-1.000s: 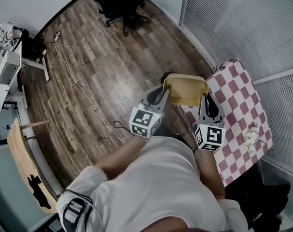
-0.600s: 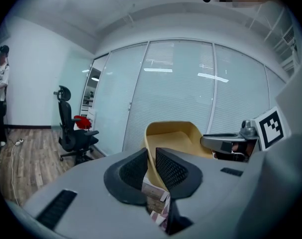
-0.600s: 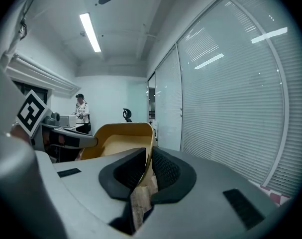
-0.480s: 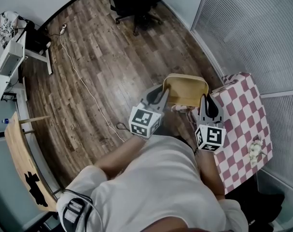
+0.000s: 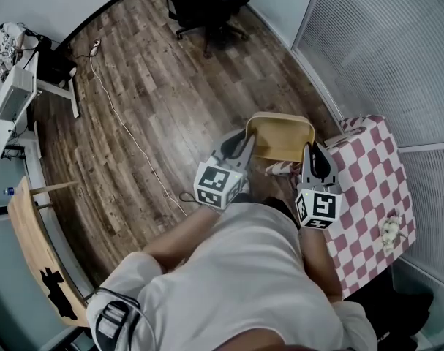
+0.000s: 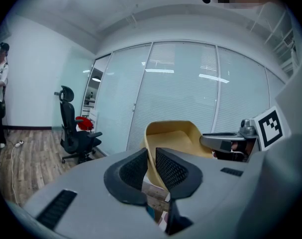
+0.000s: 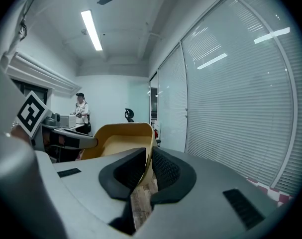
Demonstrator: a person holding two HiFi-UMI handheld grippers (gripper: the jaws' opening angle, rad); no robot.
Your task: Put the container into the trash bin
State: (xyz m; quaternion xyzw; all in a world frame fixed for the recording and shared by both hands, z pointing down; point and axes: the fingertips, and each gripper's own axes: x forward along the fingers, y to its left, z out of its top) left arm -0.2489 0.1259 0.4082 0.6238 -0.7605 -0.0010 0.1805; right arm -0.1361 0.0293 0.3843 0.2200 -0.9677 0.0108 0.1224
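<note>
The container [image 5: 281, 139], a shallow tan tray with rounded corners, hangs in the air just right of the head view's middle. It is over the wooden floor [image 5: 156, 101], close beside the corner of the red-and-white checked table [image 5: 368, 189]. Its long axis runs across the frame, from one gripper to the other, and its open hollow faces upward toward the camera.

The left gripper [image 5: 247, 142] pinches the tray's left short rim. In the left gripper view its jaws [image 6: 151, 157] stand narrow, with the thin tan wall [image 6: 174, 136] clamped between the ribbed pads. From there the tray stretches away to the right of that frame.

The right gripper [image 5: 314, 152] grips the opposite short rim. In the right gripper view its jaws [image 7: 148, 159] are likewise drawn close on the tray's edge, and the hollow [image 7: 122, 133] opens toward the left of that picture.

A black office chair [image 5: 204, 3] stands at the top of the head view, and a white cable [image 5: 126, 131] trails over the floor at the upper left. A small pale thing [image 5: 390, 229], perhaps a sprig of flowers, lies on the checked cloth at the lower right. A person [image 7: 80, 111] stands far off at the left of the right gripper view.
</note>
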